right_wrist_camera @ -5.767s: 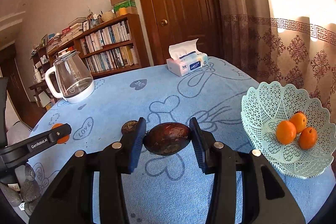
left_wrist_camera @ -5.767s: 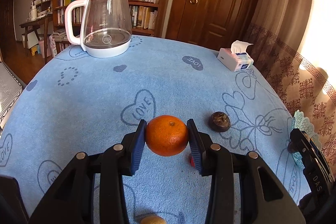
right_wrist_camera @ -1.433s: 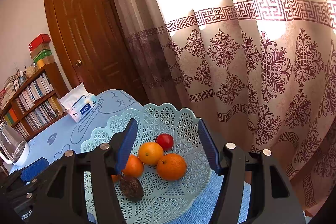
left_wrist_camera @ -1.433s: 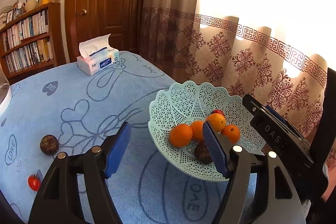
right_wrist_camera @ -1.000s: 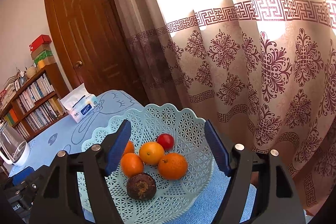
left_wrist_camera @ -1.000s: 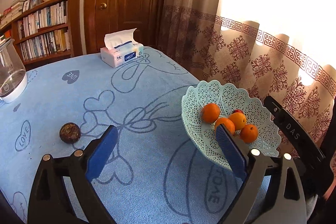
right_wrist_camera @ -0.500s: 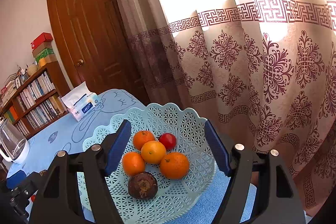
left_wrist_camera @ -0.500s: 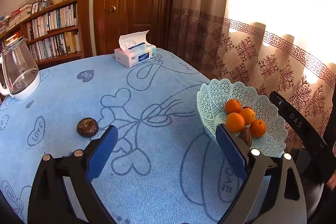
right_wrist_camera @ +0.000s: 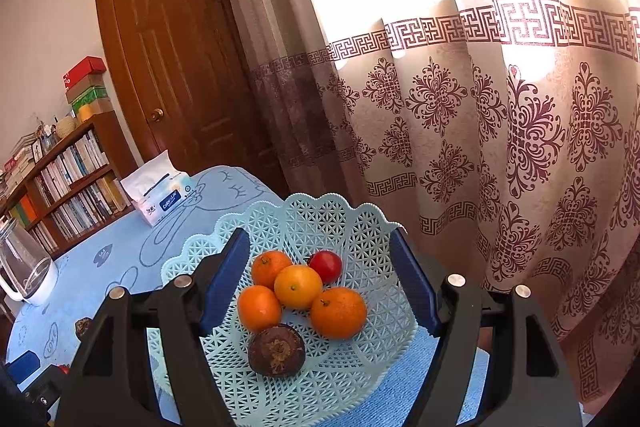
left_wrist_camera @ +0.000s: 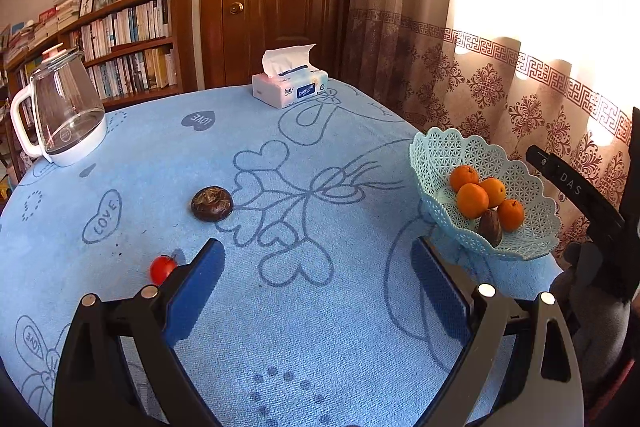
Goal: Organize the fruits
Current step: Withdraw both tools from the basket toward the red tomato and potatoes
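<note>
Right wrist: 4 oranges (right_wrist_camera: 338, 311), 1 tomato (right_wrist_camera: 326, 266), 1 mangosteen (right_wrist_camera: 276, 349); both tongs (right_wrist_camera: 320, 283) agape, empty.

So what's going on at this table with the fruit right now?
A person with a gripper in each hand is collecting fruit into the mint lattice basket. It holds four oranges, a red tomato and a dark mangosteen. The left gripper and the right gripper are open and empty. Another mangosteen and small tomato lie on the blue tablecloth.
</note>
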{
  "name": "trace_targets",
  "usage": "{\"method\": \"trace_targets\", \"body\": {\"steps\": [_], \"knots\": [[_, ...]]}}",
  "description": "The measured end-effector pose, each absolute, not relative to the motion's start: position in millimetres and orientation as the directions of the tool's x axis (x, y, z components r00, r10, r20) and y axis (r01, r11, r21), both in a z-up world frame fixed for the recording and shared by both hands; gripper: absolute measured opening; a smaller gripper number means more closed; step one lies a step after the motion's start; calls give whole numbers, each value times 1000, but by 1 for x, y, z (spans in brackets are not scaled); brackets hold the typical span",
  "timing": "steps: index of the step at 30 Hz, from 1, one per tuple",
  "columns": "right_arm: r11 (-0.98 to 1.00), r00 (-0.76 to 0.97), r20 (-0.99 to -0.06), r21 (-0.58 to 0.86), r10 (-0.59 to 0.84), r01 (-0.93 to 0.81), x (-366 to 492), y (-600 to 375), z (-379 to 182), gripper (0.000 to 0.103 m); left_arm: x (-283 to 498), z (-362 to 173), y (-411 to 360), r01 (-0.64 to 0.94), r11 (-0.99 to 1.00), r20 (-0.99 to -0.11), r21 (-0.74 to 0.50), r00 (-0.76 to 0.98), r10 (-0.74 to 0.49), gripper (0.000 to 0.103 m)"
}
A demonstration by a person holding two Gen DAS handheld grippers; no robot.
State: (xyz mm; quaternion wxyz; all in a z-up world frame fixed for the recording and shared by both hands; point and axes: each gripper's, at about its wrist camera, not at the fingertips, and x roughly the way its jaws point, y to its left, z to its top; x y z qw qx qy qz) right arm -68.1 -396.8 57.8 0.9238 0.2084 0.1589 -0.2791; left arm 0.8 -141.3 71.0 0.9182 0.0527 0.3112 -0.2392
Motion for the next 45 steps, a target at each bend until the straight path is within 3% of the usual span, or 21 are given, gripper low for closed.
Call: {"method": "trace_targets", "body": {"steps": [16,34,40,42,45], "knots": [[836,832,-398,228,-387,498,-59,-371,63,79,-1,51,-58,322,946,-638,-49,718,-277,93],[981,887,-459,143,-49,128,-48,-251,54,79,-28,36,19,251,968,-680,5,711,-181,93],[989,877,-480,119,-16,83,-47,-234,50,79,-35,30,41,234,972,-701,-9,692,-173,93],[988,874,-486,129,-15,88,-47,-236,49,79,-37,28,44,233,972,-709,-12,684,-172,92],[984,867,-498,148,-9,95,-44,-241,48,79,-35,25,45,237,971,-721,-21,670,-179,82]]}}
